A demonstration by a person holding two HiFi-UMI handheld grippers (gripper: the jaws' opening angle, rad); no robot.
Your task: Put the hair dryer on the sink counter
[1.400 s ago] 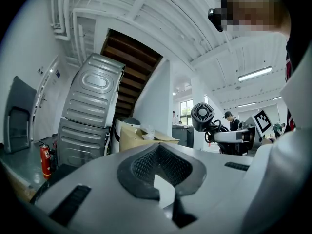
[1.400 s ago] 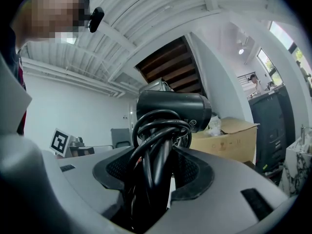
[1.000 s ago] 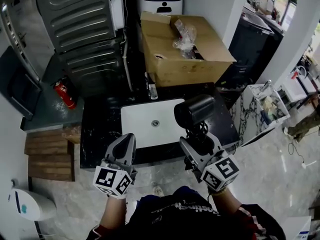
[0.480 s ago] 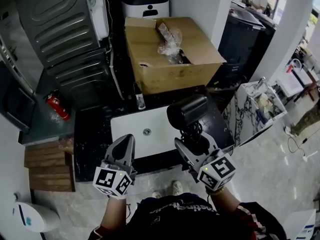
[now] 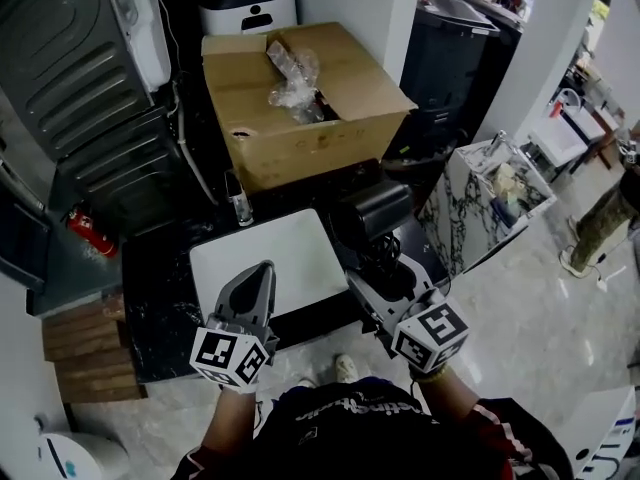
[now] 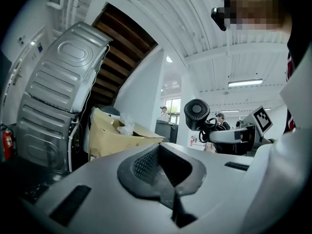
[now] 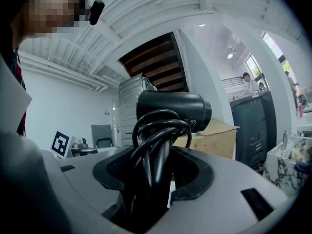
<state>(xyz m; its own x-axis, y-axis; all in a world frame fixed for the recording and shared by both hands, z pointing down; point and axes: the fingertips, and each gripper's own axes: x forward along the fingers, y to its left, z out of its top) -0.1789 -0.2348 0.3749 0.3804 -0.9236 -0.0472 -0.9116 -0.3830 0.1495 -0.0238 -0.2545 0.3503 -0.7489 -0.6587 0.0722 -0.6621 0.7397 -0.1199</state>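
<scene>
Right gripper view: cord (image 7: 153, 135) hides hair dryer (image 7: 173, 108) handle.

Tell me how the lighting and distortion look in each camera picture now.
Head view: sharp, the white sink bright against the dark counter. Left gripper view: fisheye bends the ceiling. Right gripper view: the hair dryer is dark and backlit.

Bright daylight, fisheye edges, blurred foreground
</scene>
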